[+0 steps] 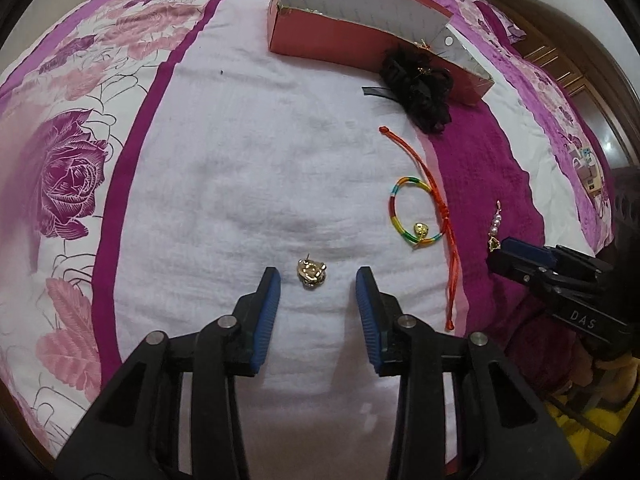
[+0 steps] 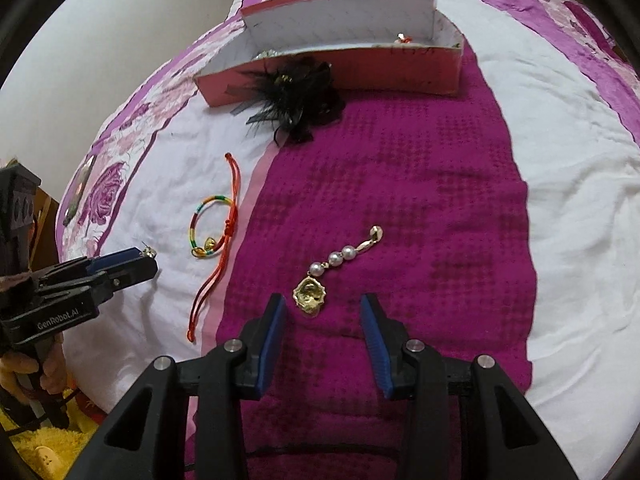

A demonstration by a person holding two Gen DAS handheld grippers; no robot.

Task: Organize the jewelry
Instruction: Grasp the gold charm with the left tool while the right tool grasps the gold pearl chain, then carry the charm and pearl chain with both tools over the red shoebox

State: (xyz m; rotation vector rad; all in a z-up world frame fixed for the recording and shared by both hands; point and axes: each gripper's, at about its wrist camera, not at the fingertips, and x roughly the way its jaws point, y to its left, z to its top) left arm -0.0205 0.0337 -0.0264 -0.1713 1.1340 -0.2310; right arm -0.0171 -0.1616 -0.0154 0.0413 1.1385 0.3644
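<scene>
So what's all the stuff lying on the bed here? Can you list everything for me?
box: one, red outside, white inside, open, at the far end of the bedspread
feather clip: one, black, against the box's front wall
cord: one, orange-red, crossing the bracelet
bracelet: one, rainbow-striped with a gold charm, on the white part
stud earring: one, gold, ahead of the left fingers
pearl earring: one, gold with three pearls, on the magenta stripe
bedspread: one, white and magenta, rose print
left gripper: black, blue-padded fingers, open
right gripper: same, open
</scene>
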